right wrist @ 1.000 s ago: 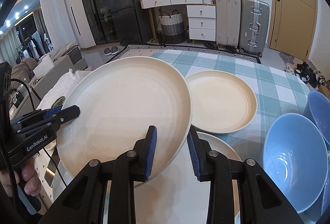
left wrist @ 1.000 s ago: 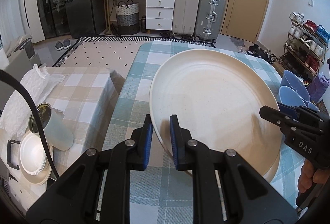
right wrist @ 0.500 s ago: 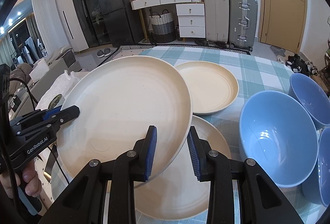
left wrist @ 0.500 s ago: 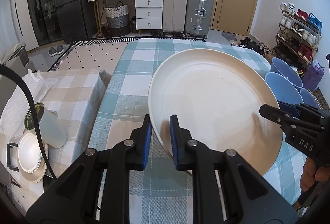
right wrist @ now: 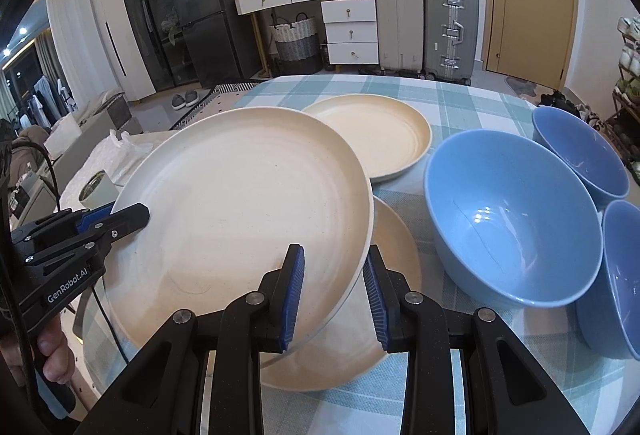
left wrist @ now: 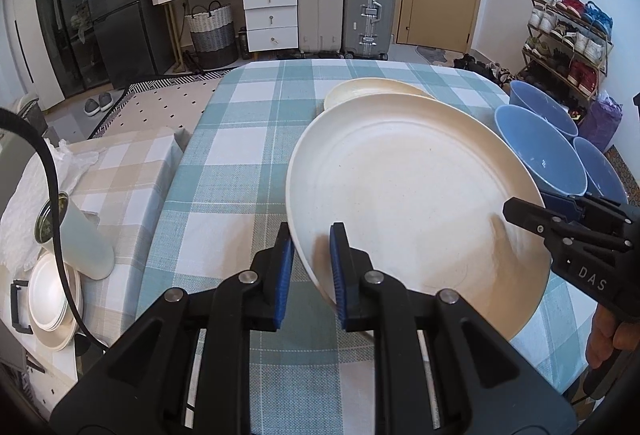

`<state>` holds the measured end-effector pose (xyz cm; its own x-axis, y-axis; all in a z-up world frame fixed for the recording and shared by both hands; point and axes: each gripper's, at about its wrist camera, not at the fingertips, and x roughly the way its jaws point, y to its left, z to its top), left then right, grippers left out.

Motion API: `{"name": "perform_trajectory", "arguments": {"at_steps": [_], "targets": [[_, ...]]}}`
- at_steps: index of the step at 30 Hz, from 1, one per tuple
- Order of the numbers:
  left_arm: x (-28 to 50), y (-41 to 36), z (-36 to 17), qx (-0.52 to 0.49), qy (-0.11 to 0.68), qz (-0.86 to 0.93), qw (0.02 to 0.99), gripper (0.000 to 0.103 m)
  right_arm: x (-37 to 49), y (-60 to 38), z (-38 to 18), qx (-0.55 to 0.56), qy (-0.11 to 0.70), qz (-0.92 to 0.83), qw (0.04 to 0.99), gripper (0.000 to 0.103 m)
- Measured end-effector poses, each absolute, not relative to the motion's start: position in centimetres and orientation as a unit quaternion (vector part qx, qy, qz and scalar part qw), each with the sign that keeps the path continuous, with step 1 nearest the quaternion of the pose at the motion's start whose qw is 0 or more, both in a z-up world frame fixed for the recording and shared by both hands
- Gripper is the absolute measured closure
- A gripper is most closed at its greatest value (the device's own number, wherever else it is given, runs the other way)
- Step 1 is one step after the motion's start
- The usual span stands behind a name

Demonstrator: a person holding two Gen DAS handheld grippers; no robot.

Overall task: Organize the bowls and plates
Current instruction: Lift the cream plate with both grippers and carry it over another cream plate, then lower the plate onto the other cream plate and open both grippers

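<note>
- desk (left wrist: pixel 248 139) under a teal checked cloth carries all the crockery; beside it on the left, a lower surface in beige check holds a stack of white dishes (left wrist: pixel 48 295) and a pale cup (left wrist: pixel 80 239), apart from the task's things.
- large cream plate (right wrist: pixel 240 227) is the piece in hand: it hangs tilted above the desk, gripped at two opposite edges, and sits over a second cream plate (right wrist: pixel 384 295) that lies flat below it in the right wrist view.
- third cream plate (right wrist: pixel 376 139) lies flat farther back on the desk, just beyond the carried one.
- three blue bowls are grouped at the right side: the nearest bowl (right wrist: pixel 512 231), one behind it (right wrist: pixel 580 155), one at the frame edge (right wrist: pixel 620 275); they stand side by side, not nested.
- left tool (left wrist: pixel 310 267) is pinched narrow on the carried plate's near rim; right tool (right wrist: pixel 334 287) is clamped on the opposite rim with its pads a little wider apart.
- progress, as i judge it: early to middle. the carried plate looks about to be set on the flat one beneath it, so one stacking step is under way; the back plate is yet to join the pile, and the bowls are yet to be nested.
- risk, as i judge it: the tilt means the lower edge could land first and slide.
</note>
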<state>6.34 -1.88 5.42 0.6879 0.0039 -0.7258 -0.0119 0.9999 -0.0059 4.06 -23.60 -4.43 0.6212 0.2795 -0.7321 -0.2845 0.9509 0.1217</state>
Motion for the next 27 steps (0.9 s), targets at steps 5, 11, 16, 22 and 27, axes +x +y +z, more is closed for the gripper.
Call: {"name": "perform_trajectory", "arguments": {"at_steps": [5,11,16,22,27], "targets": [[6.4,-2.7,4.6,0.002,0.399,-0.001,0.917,0.089,3.8,-24.3,-5.1,-0.004,0.411,0.148,0.900,0.071],[6.5,-3.3,3.5,0.012,0.403,-0.001,0.915,0.088,3.7,-24.4,-5.7,-0.009,0.418,0.141,0.898,0.071],[6.8,-3.4,2.6,0.017,0.408,-0.003,0.913,0.087,3.7,-24.3,-6.4,-0.021,0.421,0.134,0.897,0.071],[7.3,-3.8,1.5,0.025,0.411,-0.001,0.911,0.087,3.8,-24.2,-7.1,-0.035,0.423,0.122,0.897,0.071],[7.7,-4.2,0.5,0.033,0.414,-0.002,0.910,0.086,4.2,-24.3,-7.7,-0.041,0.426,0.114,0.897,0.071]]}}
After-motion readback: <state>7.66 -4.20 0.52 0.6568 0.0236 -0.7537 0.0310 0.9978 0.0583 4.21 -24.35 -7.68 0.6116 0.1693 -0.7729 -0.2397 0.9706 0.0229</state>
